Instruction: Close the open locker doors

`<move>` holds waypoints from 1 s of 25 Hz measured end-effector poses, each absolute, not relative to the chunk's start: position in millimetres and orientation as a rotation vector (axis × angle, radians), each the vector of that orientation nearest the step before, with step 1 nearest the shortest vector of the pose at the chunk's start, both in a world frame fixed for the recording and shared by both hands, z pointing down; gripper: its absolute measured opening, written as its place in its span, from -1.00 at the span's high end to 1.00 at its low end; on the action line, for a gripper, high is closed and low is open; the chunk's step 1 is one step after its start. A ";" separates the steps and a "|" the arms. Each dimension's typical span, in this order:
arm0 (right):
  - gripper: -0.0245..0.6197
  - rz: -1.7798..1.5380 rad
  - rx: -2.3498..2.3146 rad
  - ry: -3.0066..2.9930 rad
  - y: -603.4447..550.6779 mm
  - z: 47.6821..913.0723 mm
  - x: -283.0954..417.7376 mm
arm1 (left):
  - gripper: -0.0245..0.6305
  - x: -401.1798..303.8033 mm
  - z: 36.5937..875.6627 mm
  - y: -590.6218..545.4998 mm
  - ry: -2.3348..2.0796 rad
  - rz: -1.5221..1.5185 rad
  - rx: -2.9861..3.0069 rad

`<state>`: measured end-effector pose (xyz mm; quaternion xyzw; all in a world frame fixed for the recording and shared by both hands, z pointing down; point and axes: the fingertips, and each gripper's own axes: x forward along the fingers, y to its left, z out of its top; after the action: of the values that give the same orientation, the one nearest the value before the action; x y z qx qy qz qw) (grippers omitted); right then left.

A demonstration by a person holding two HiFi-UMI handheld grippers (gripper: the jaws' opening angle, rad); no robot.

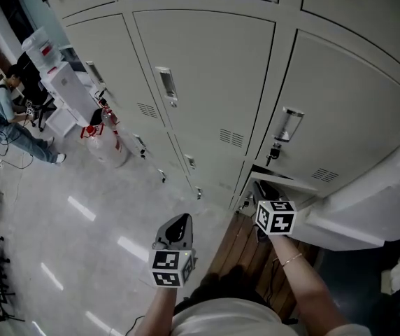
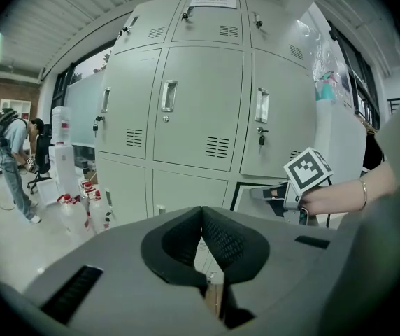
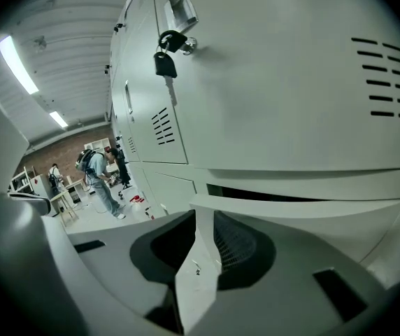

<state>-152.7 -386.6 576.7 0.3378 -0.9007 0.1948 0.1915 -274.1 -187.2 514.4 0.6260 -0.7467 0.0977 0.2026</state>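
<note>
Grey metal door (image 3: 298,206), ajar in the lockers' (image 1: 207,68) lower row, has its upright free edge pinched between the right gripper's (image 3: 201,250) jaws. Its frame lies straight ahead. The left gripper (image 2: 203,247) is closed and empty.

No readable text — white notice (image 2: 212,1) on upper locker door (image 2: 210,26), print illegible

You're in a workplace locker area: grey metal lockers (image 1: 207,75), water jugs (image 1: 108,145), a person (image 1: 8,110) at work, ceiling strip lights (image 3: 18,65).
</note>
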 end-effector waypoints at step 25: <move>0.74 0.487 0.896 -2.516 -412.6 576.9 -158.5 | 0.86 -265.6 517.1 -214.3 -2.074 0.283 1.769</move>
<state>-158.5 -412.6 576.9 0.3226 -0.9058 0.1752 0.2116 -265.6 -214.3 517.1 0.6325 -0.7417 0.1013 0.1992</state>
